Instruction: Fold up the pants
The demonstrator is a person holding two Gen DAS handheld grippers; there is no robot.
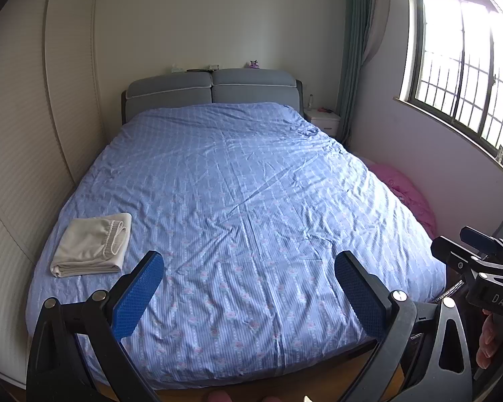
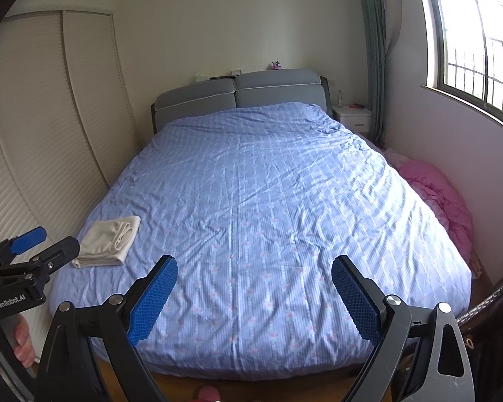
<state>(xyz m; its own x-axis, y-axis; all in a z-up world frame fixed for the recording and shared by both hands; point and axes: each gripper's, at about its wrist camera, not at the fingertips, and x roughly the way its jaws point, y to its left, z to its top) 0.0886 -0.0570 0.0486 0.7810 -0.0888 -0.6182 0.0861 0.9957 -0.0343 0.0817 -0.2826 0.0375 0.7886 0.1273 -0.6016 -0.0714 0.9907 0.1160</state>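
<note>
pants (image 1: 92,245) folded on bed (image 1: 251,181) (near-left corner, seemingly cream) | my left gripper (image 1: 249,296) jaws apart, empty | right gripper (image 2: 255,296) likewise

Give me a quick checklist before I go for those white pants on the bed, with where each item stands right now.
1. Left gripper jaws open and holding nothing: ok.
2. Right gripper jaws open and holding nothing: ok.
3. Pants in view, near the bed's left edge: ok.
4. Pants already look folded into a neat stack, so whether more folding is needed: cannot tell.
5. Nothing lying on the pants: ok.
6. Grippers at the pants: not ok, both hang back at the foot of the bed.
</note>
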